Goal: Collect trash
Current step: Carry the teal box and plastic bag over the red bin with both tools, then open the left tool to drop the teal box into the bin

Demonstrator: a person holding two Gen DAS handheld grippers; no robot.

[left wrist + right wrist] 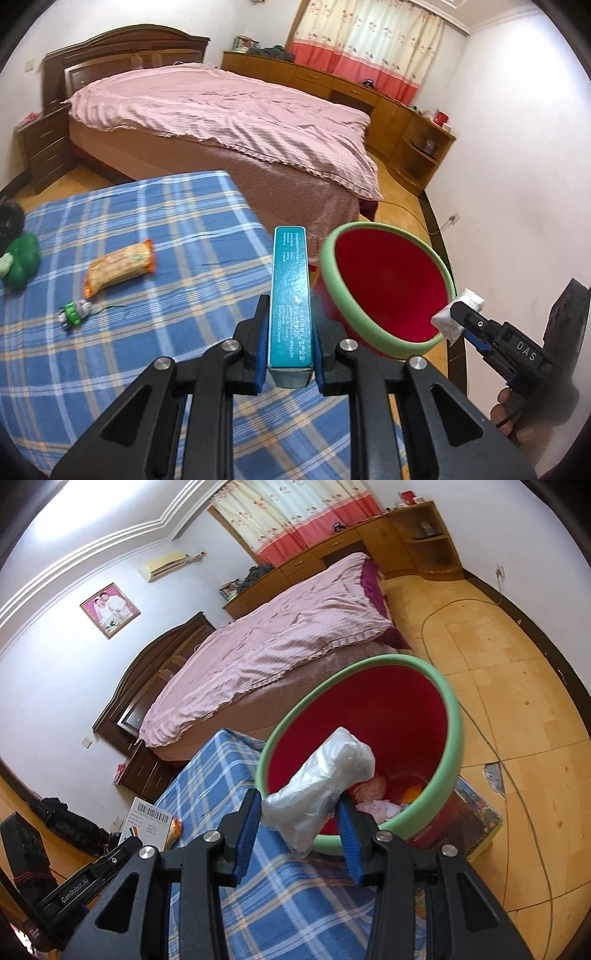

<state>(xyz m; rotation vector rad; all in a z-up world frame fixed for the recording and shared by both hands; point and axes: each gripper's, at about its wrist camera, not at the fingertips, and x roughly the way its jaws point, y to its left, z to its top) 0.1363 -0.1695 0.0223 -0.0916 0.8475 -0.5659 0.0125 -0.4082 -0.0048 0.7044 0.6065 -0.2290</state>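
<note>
Trash held in both grippers beside the red bin (pixel 406 716).

Left gripper (pixel 290 314) clamps a teal box (pixel 290 295), its print unreadable; right gripper (pixel 299 812) clamps a crumpled plastic wad (pixel 321 786) over the rim, hiding part of the bin's contents. A snack wrapper (pixel 118 267) lies on the checked cloth (pixel 147 350).

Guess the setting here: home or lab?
Home, a lived-in bedroom: a double bed with a pink striped cover, a framed portrait on the wall, floral curtains. Both grippers hold trash near the red bin.
</note>
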